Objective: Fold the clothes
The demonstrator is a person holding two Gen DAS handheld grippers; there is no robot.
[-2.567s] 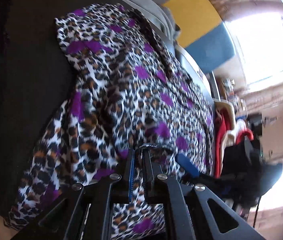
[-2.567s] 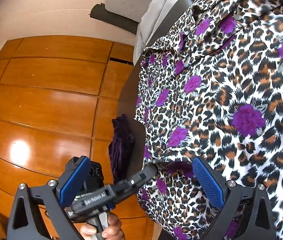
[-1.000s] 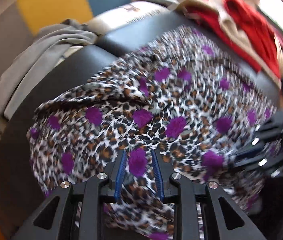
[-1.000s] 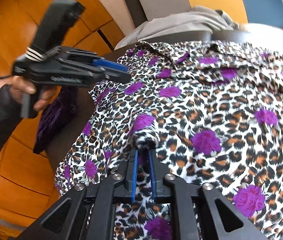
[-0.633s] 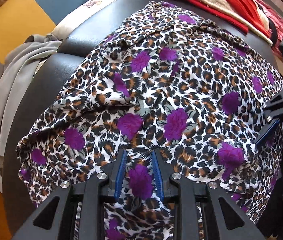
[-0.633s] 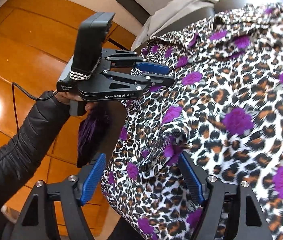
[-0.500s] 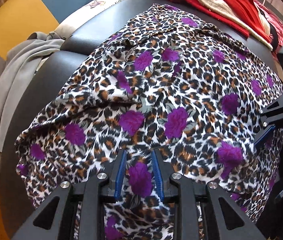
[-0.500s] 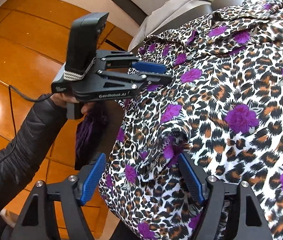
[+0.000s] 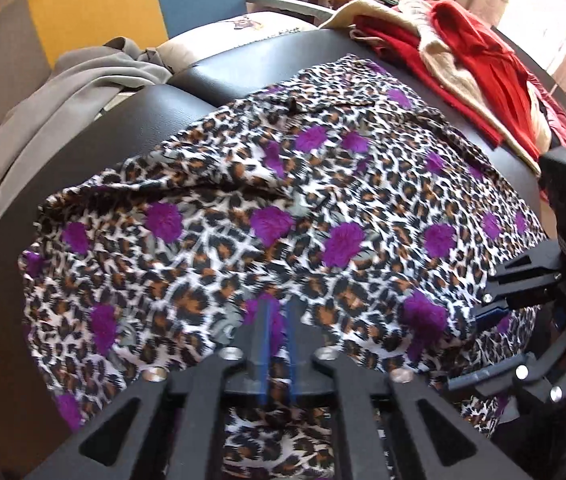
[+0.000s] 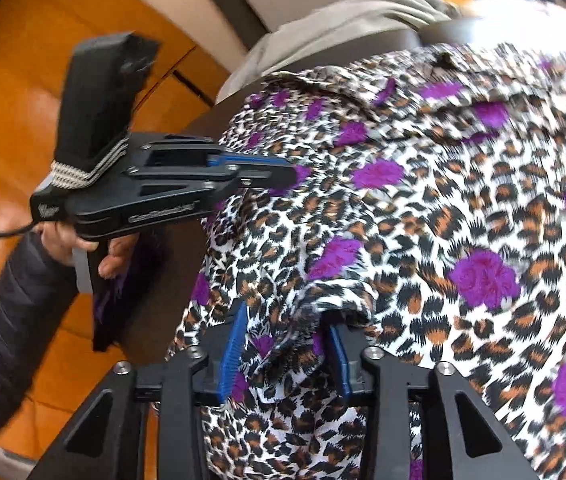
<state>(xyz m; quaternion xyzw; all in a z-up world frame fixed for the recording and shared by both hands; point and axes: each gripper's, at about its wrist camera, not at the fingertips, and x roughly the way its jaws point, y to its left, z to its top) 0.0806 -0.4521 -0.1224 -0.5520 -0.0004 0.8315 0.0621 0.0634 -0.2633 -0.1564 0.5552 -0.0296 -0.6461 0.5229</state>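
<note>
Left gripper [image 9: 277, 312] has pinched shut on blouse [image 9: 283, 216].

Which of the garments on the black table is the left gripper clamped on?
The leopard-print garment with purple flowers; the left gripper pinches its near edge. The red garment and grey one lie untouched.

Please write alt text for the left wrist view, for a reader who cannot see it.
The left gripper is pinched shut on a leopard-print garment with purple flowers, spread over a black padded surface. Red and cream clothes lie beyond, and the right gripper is at the right edge.
</note>
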